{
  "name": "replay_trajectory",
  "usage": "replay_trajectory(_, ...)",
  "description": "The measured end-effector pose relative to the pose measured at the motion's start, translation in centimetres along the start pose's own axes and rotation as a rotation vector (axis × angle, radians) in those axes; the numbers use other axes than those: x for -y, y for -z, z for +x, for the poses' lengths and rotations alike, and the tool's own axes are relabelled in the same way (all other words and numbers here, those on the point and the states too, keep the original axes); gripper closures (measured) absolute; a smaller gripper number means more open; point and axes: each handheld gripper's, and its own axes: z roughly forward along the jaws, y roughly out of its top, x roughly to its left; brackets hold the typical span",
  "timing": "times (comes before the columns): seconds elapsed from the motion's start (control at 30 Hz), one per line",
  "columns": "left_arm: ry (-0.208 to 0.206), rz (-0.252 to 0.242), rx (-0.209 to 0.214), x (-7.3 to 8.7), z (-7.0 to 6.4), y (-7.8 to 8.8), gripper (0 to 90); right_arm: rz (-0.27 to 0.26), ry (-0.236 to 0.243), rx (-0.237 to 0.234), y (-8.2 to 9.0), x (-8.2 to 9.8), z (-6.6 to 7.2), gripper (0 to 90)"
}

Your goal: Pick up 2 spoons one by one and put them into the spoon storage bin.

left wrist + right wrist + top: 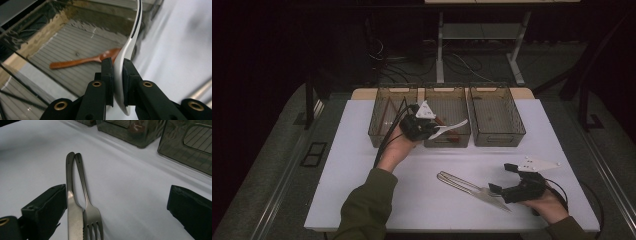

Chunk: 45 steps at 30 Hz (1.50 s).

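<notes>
The left tool (428, 131) is clamping a white spoon (124, 62) above the middle bin (447, 107). The right tool (506, 180), jaws spread, is resting on the counter (362, 165) beside the knife (71, 202) and fork (88, 205).

I'm seeing no readable text, brand, nr or sign anywhere. Fork (92, 218) and knife (74, 217) handles are showing faint marks near their far ends, too small/blurred to read. Bins beyond the fork aren't showing any labels I can make out.
</notes>
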Motion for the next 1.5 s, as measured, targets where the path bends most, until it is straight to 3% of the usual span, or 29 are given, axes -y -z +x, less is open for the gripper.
replay_trajectory(0.2,-0.005,0.038,-0.031,-1.3,1.1,-2.0,81.1,-0.001,0.006,-0.003,0.0,0.0,0.1,3.2)
replay_trajectory(0.33,-0.002,0.092,-0.047,-1.1,1.7,-3.3,81.0,-0.003,0.005,-0.003,0.1,0.0,0.1,3.2)
replay_trajectory(0.47,0.033,0.124,-0.044,-0.5,2.0,-4.3,80.2,-0.005,0.005,0.0,0.2,0.0,0.0,3.2)
replay_trajectory(0.5,0.038,0.121,-0.047,-0.4,2.1,-4.4,76.6,-0.006,0.005,0.0,0.2,0.0,0.0,3.2)
replay_trajectory(0.53,0.055,0.112,-0.05,-0.3,2.1,-4.4,65.8,-0.007,0.005,0.0,0.2,0.0,0.0,3.2)
replay_trajectory(0.63,0.067,0.094,-0.025,-0.3,1.9,-4.4,59.0,-0.011,0.005,0.001,0.3,0.0,-0.1,3.2)
replay_trajectory(0.7,0.067,0.087,-0.016,-0.4,1.9,-4.2,56.8,-0.01,0.004,0.004,0.3,0.0,-0.1,3.2)
replay_trajectory(0.73,0.093,0.074,-0.01,-0.4,1.7,-4.2,55.1,-0.009,0.004,0.004,0.3,0.0,-0.1,3.2)
replay_trajectory(0.87,0.127,0.016,0.029,-0.3,1.4,-3.6,50.7,-0.008,0.005,0.005,0.3,-0.1,0.0,3.2)
replay_trajectory(1.13,0.158,-0.041,0.095,0.4,0.8,-2.1,40.6,-0.009,0.002,0.006,0.3,-0.1,-0.1,3.2)
replay_trajectory(1.23,0.186,-0.061,0.108,1.0,0.4,-1.6,35.7,-0.012,0.004,0.008,0.3,0.0,-0.1,3.2)
replay_trajectory(1.5,0.172,-0.07,0.096,3.2,-1.0,0.7,27.8,-0.008,0.0,0.008,0.3,0.0,-0.2,3.2)
